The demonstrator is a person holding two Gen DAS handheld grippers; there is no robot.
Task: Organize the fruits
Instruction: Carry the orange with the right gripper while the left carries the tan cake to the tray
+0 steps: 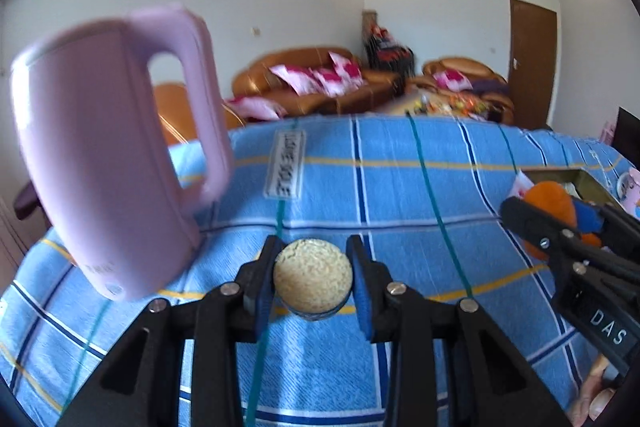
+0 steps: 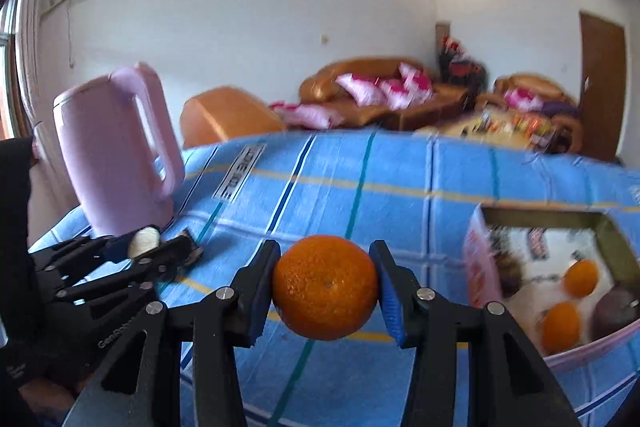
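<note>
Meanwhile, left gripper [image 1: 313, 277] clamps a pale rough round fruit [image 1: 313, 277], right gripper [image 2: 325, 287] a glossy orange mandarin [image 2: 325, 287]; either risks slipping before the open cardboard box [image 2: 478, 267].

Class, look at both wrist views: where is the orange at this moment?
The orange sits centre-bottom of the right wrist view, clamped in the right gripper above the blue checked cloth, left of the box; the pink kettle stands far left.

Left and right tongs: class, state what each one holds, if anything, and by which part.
Left tongs: a pale rough round fruit, pinched across its two sides. Right tongs: an orange, likewise gripped at its sides.
</note>
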